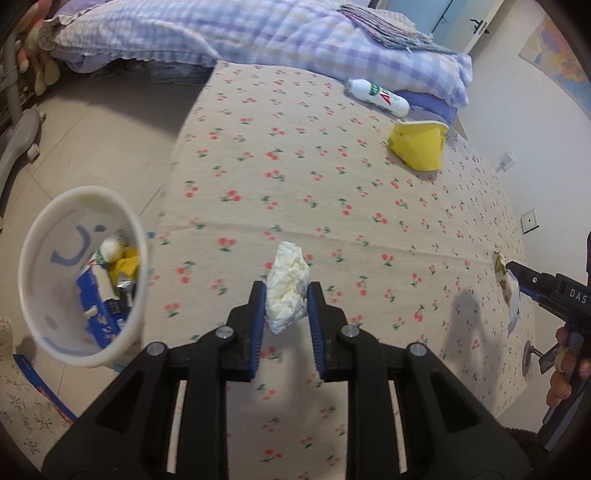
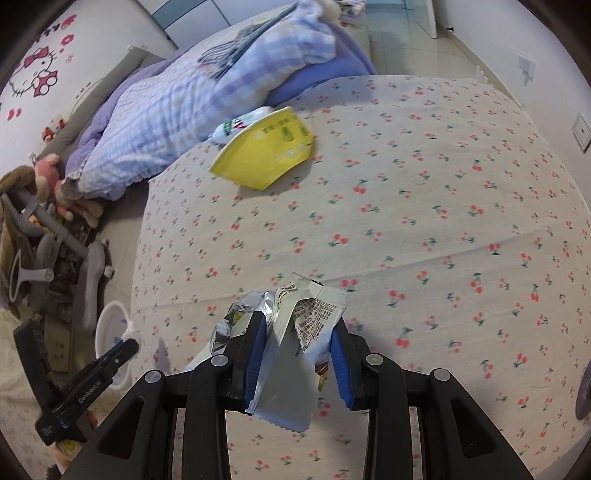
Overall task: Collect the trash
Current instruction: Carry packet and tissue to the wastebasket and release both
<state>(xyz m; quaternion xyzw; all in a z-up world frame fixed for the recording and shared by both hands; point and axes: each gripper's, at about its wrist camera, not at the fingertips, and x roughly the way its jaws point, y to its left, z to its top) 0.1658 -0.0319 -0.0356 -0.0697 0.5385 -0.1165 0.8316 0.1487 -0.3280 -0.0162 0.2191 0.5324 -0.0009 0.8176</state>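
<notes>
Nearest in the left wrist view, the left gripper [image 1: 286,291] had its blue-padded fingers closed on a crumpled white tissue wad [image 1: 287,286], held above the cherry-print beige bedsheet [image 1: 332,206]. Nearest in the right wrist view, the right gripper [image 2: 298,328] pinched a torn silver-and-white foil snack wrapper [image 2: 295,354]; the wrapper's printed flap stood above the fingers and its plain silvery end hung below them. In the left wrist view the same wrapper showed at the right edge, at the tip of the right gripper.

Left of the bed, on the tiled floor, a round white plastic waste bin with a blue smiley face [image 1: 48,236] tilted toward the camera. Inside it lay a blue-and-white carton [image 1: 96,295], yellow scraps and a small white bottle.

Farther along the sheet, to the right, a crushed yellow paper cup [image 1: 419,146] lay on its side. Just beyond it a white plastic bottle with a red-and-green label [image 1: 378,96] lay against the lilac-and-white checked quilt [image 1: 258,33], which was bunched across the far end of the bed.
</notes>
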